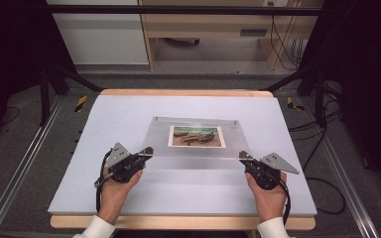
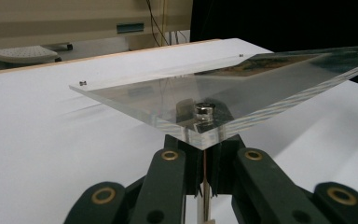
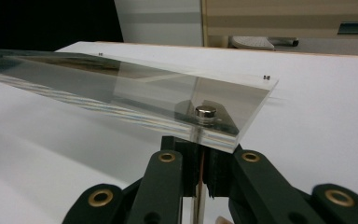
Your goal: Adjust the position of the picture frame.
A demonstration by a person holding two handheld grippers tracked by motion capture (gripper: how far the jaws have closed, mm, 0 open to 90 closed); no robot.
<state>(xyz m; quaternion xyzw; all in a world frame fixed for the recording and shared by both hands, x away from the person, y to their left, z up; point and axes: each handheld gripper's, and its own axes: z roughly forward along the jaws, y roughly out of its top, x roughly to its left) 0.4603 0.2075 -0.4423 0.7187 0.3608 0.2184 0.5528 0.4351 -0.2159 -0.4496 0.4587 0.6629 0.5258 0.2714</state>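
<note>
On the white counter (image 1: 129,114), centre: a clear acrylic frame (image 1: 198,148), two sheets stacked, with a small landscape print (image 1: 197,136) sandwiched between them. Print sits mid-panel, slightly toward the far edge. Small metal studs at the corners; one stud (image 2: 204,112) close above the left tongs' jaws, another (image 3: 205,112) close above the right tongs' jaws.

Left tongs (image 1: 148,152) at the frame's near left corner, jaws drawn together under that corner; in the left gripper view the corner sits on top of the jaw tips, near edge raised off the counter. Whether the pads pinch the acrylic or only bear it from below, cannot tell.

Right tongs (image 1: 243,156) at the near right corner, jaws likewise narrow, corner resting over the tips.

Both hands come in from the near edge, palms cupped around the tongs' bodies, white cuffs at the wrists, tongs angled inward toward each other. Far edge of the frame appears down on the counter.
</note>
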